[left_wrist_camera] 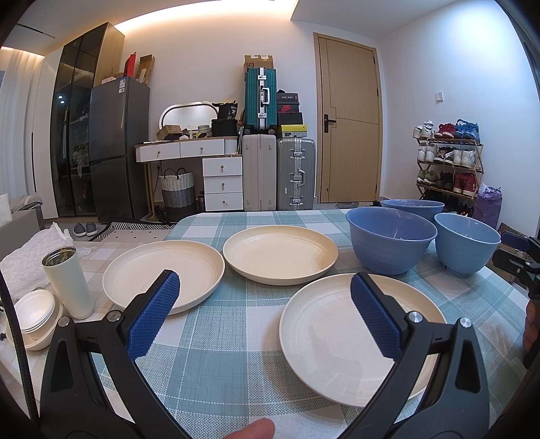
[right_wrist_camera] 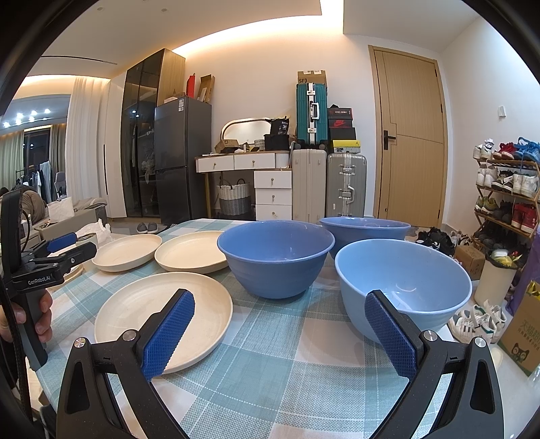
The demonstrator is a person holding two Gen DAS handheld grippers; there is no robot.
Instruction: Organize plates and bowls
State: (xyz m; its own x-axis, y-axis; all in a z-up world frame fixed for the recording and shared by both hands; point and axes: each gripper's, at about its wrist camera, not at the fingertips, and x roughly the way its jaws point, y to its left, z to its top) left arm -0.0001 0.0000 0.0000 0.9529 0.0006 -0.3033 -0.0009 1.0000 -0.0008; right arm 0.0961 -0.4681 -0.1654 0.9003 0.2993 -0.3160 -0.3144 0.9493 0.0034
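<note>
Nothing is stacked yet: both the left gripper (left_wrist_camera: 265, 312) and right gripper (right_wrist_camera: 280, 332) hover wide-fingered and empty. Next likely calls for gripping the lower-right plate (left_wrist_camera: 324, 334) by its rim.

Both views are evenly lit and sharp. Warm cove light along the ceiling (left_wrist_camera: 202, 10) supplies most illumination, clipping to white there. Shadows on the tabletop (right_wrist_camera: 270, 337) are soft. Fisheye distortion bends edges; corners vignette black. Faint glare possibly marks the bowls (right_wrist_camera: 275, 258).
</note>
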